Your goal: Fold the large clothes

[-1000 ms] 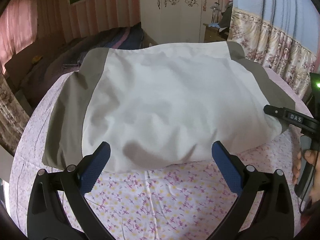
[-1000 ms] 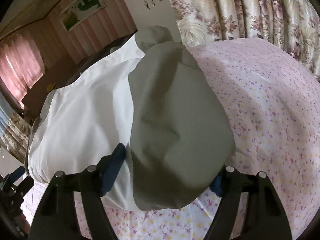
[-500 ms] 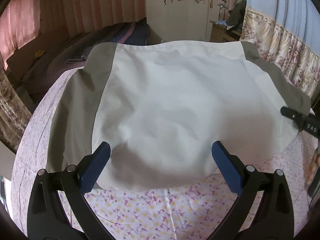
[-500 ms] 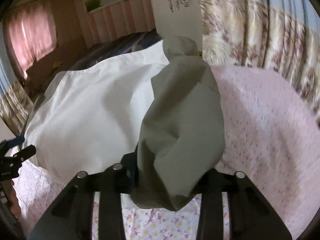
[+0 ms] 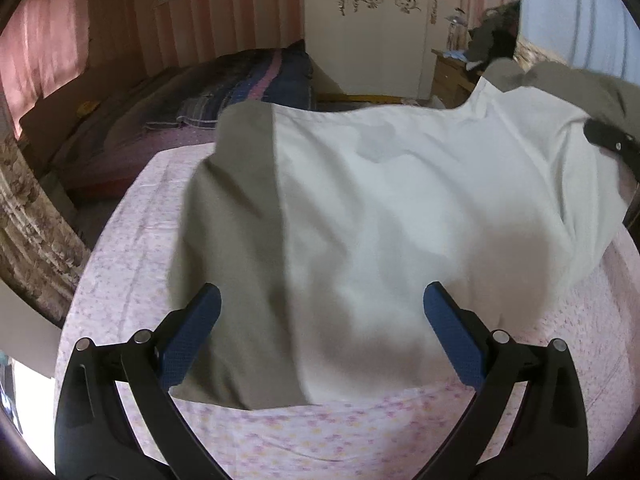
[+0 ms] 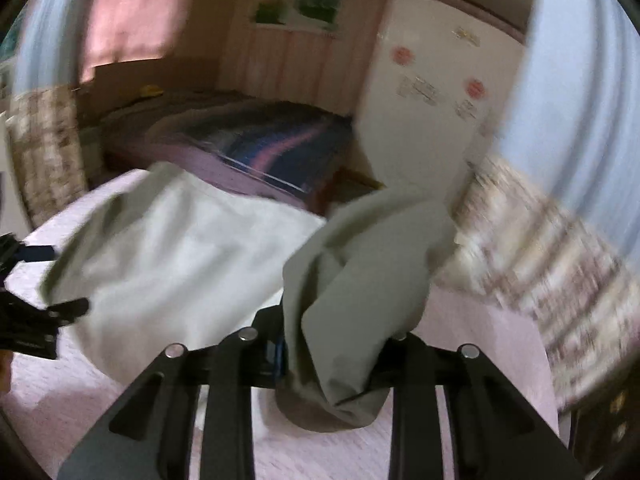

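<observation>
A large white shirt (image 5: 400, 200) with olive-grey sleeves lies spread on a bed with a pink flowered sheet (image 5: 120, 280). My left gripper (image 5: 320, 304) hovers open over the near hem, straddling the seam between the left grey sleeve (image 5: 232, 240) and the white body, with nothing pinched. My right gripper (image 6: 336, 352) has its jaws closing on the bunched right grey sleeve (image 6: 360, 280), which is raised off the sheet (image 6: 480, 340). The right wrist view is blurred. The left gripper (image 6: 36, 312) shows at its left edge, and the right gripper (image 5: 608, 136) at the far right of the left wrist view.
A second bed with a dark striped blanket (image 5: 240, 80) stands beyond the shirt. A white wardrobe (image 5: 380, 40) and a wooden bedside cabinet (image 5: 452, 72) are behind. Flowered curtains (image 6: 540, 260) hang on the right, and another curtain (image 5: 32, 220) on the left.
My right gripper closed on the right grey sleeve, rolled and lifted it off the bed. My left gripper slid left along the hem to the left sleeve seam.
</observation>
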A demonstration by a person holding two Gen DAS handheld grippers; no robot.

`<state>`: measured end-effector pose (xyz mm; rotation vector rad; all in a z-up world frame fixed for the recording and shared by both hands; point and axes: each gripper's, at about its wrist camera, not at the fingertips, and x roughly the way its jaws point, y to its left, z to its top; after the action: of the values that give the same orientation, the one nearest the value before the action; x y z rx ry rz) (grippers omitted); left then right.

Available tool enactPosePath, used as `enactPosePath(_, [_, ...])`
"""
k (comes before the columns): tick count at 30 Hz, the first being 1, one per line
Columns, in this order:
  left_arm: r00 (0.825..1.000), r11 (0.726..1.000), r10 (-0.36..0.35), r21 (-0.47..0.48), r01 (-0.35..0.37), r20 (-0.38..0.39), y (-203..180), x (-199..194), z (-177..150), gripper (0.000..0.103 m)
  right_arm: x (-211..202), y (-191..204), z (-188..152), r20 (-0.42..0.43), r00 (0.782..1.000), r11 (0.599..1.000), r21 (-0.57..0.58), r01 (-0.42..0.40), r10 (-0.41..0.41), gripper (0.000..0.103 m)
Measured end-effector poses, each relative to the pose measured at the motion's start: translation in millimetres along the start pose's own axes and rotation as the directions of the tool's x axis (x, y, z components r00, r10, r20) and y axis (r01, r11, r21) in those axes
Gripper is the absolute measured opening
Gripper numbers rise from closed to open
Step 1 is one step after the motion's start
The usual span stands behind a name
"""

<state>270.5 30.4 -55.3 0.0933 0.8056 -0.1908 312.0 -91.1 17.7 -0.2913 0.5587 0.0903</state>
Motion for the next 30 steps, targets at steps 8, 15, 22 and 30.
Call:
enactPosePath(8, [0.996,0.995,0.091,-0.030,-0.091,0.012,53.4,-6.5,5.7,0.100,38.6,93.5,11.9,-0.112,0.963,0.952,-0.155,-0.262,0.247,0.027])
enactPosePath(15, [0.992,0.992,0.120,-0.048,-0.121,-0.027,81.0,4.9,-2.8,0.100,81.8,121.4,-37.6,-0.258,0.915,0.921,-0.156,-0.356,0.310,0.028])
enactPosePath(22, [0.995,0.996,0.088,-0.014,-0.089,-0.039,66.3,12.5,-0.1,0.100,74.5,118.5,-41.3,-0.252,0.908,0.909,-0.166,-0.381,0.334,0.051])
enactPosePath(30, [0.993,0.992,0.115,0.048,-0.114,-0.014,47.3,6.4,-3.8,0.100,22.2,116.7,-32.8,-0.179,0.947,0.941,-0.163,-0.295,0.266,0.073])
